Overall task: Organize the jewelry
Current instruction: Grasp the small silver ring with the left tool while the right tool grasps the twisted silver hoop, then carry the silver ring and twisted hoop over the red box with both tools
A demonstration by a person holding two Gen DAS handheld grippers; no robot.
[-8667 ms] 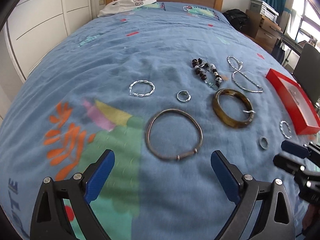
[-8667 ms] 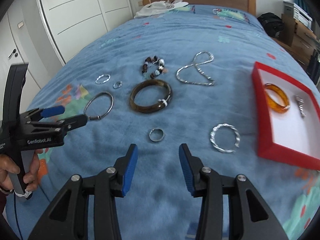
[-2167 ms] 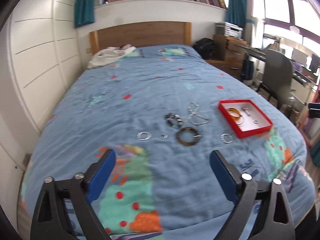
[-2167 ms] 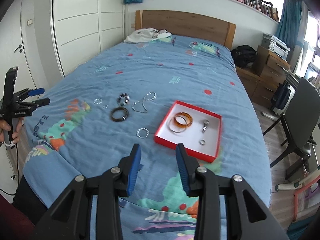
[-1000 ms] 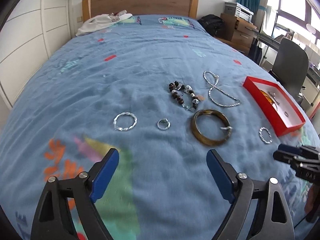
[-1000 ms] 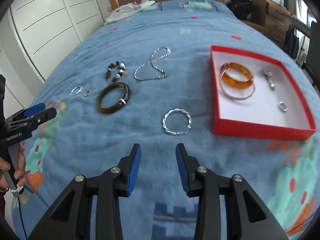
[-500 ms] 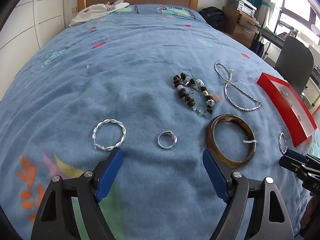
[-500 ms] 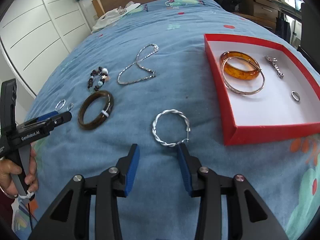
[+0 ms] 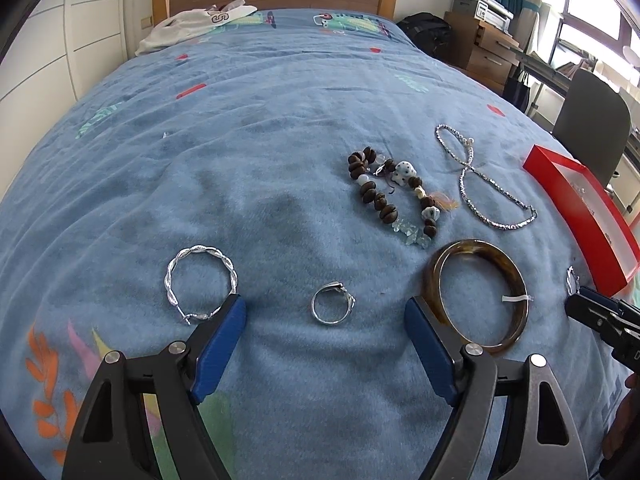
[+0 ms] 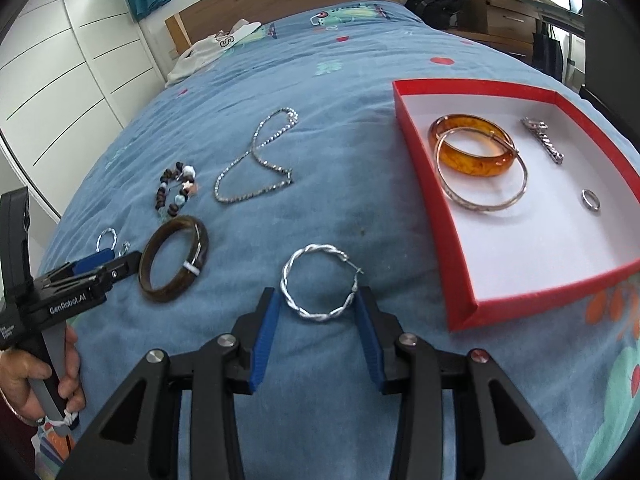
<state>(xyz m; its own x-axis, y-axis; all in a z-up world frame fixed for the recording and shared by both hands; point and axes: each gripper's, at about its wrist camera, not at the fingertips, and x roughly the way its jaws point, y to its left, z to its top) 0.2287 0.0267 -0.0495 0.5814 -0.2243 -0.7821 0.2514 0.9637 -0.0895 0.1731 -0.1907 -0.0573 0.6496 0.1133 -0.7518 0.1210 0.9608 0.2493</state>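
Note:
My left gripper [image 9: 324, 320] is open low over the blue bedspread, its fingers either side of a small silver ring [image 9: 333, 309]. A twisted silver hoop [image 9: 200, 284] lies by its left finger, a dark brown bangle [image 9: 478, 294] by its right. My right gripper [image 10: 316, 304] is open, its fingers flanking another twisted silver hoop [image 10: 320, 289]. The red box [image 10: 460, 216] at right holds an amber bangle [image 10: 472, 146], a thin metal bangle [image 10: 480, 178], a chain piece [image 10: 544, 140] and a ring [image 10: 591, 199].
A beaded bracelet [image 9: 394, 196] and a silver chain necklace [image 9: 480, 184] lie beyond the bangle. The left gripper also shows in the right wrist view [image 10: 108, 260]. White clothing [image 9: 192, 28] lies by the wooden headboard. A chair [image 9: 588, 124] and drawers stand right of the bed.
Both grippers have moved down and forward to the bed. The left now frames the small ring. The right has opened wider and its fingers now flank the twisted hoop.

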